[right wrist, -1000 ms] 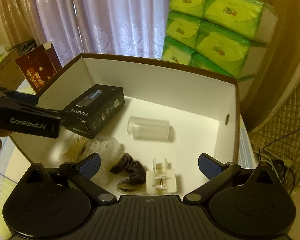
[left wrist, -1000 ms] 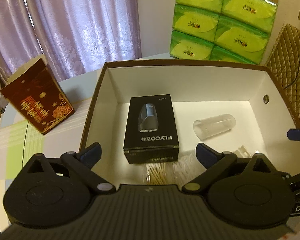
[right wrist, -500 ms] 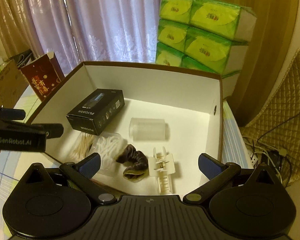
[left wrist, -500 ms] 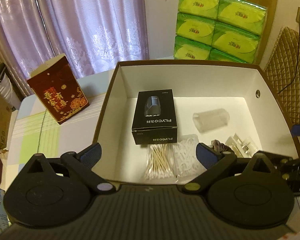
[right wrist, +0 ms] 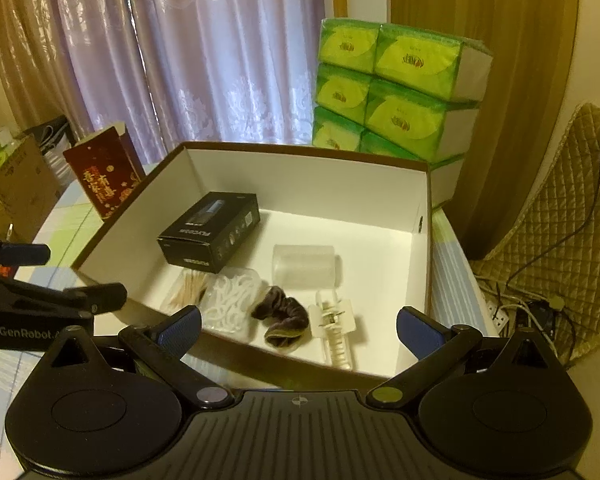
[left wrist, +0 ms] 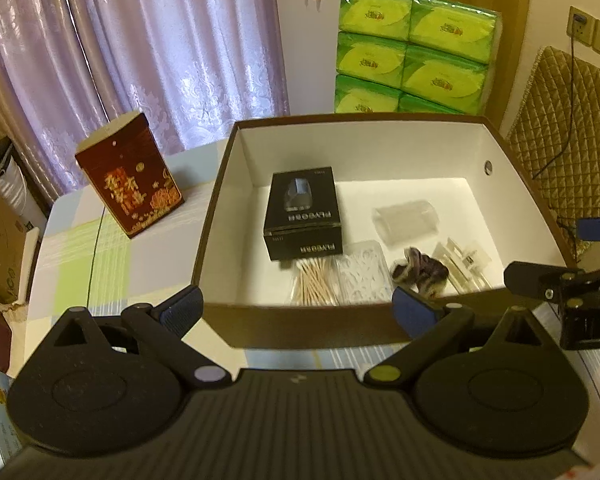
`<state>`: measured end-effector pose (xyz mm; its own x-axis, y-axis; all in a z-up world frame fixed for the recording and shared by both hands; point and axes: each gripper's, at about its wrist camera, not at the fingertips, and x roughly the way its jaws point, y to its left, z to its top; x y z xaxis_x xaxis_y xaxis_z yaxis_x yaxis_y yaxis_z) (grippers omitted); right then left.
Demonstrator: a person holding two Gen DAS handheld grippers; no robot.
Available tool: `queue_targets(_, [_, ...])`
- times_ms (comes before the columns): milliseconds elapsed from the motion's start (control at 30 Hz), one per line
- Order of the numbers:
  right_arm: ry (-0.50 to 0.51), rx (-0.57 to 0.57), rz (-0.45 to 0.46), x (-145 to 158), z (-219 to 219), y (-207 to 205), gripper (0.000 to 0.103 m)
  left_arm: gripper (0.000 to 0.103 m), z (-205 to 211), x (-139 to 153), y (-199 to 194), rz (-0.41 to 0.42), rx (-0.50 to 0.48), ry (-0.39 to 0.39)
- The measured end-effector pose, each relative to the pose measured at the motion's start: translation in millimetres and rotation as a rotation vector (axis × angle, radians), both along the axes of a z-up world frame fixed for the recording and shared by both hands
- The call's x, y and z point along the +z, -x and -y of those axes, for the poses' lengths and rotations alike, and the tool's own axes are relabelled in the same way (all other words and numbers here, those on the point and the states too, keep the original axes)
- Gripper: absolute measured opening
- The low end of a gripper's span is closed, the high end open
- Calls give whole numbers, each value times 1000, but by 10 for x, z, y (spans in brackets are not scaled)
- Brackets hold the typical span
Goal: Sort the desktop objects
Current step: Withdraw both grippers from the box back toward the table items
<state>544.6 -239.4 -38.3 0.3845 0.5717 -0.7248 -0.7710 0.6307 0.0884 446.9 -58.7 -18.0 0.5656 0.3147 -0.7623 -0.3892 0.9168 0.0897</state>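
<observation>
both grippers are being held clear of the brown box (left wrist: 300, 332), on its near side, with nothing gripped. the left gripper (left wrist: 296, 312) is being carried with its jaws spread wide and empty, and the right gripper (right wrist: 298, 330) is likewise being kept released, its blue pads well apart. judged from how things lie, the sorting is looking nearly or fully done, since every small object in view is lying inside the box.

if a further pick is being planned, the jaws are best being kept wide until the near wall of the box is cleared, and the approach is best being made from above, so that the rim is not being knocked. the two grippers are being held near each other, so one is best being moved at a time.

inside the box, the black carton (left wrist: 303, 212) is lying flat toward the back left. just in front of it the cotton swabs (left wrist: 314, 286) and the clear pack of white pieces (right wrist: 232, 300) are lying side by side. the dark scrunchie (right wrist: 282, 318) is lying beside that pack, with the white clip (right wrist: 334, 328) at its other side. the clear cup (right wrist: 304, 266) is lying on its side behind them.

outside the box, a red carton (left wrist: 130, 178) is standing upright on the table (left wrist: 80, 252), well apart from it, and green tissue packs (right wrist: 396, 88) are being stacked behind.
</observation>
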Motion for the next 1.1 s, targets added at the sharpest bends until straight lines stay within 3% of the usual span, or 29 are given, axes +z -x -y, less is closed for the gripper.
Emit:
queue_targets(600, [14, 40, -16, -31, 181, 471, 101, 99, 160, -37, 500, -12, -1, 30])
queue_targets(1100, [68, 85, -48, -247, 191, 751, 101, 99, 128, -182, 775, -38, 17, 57])
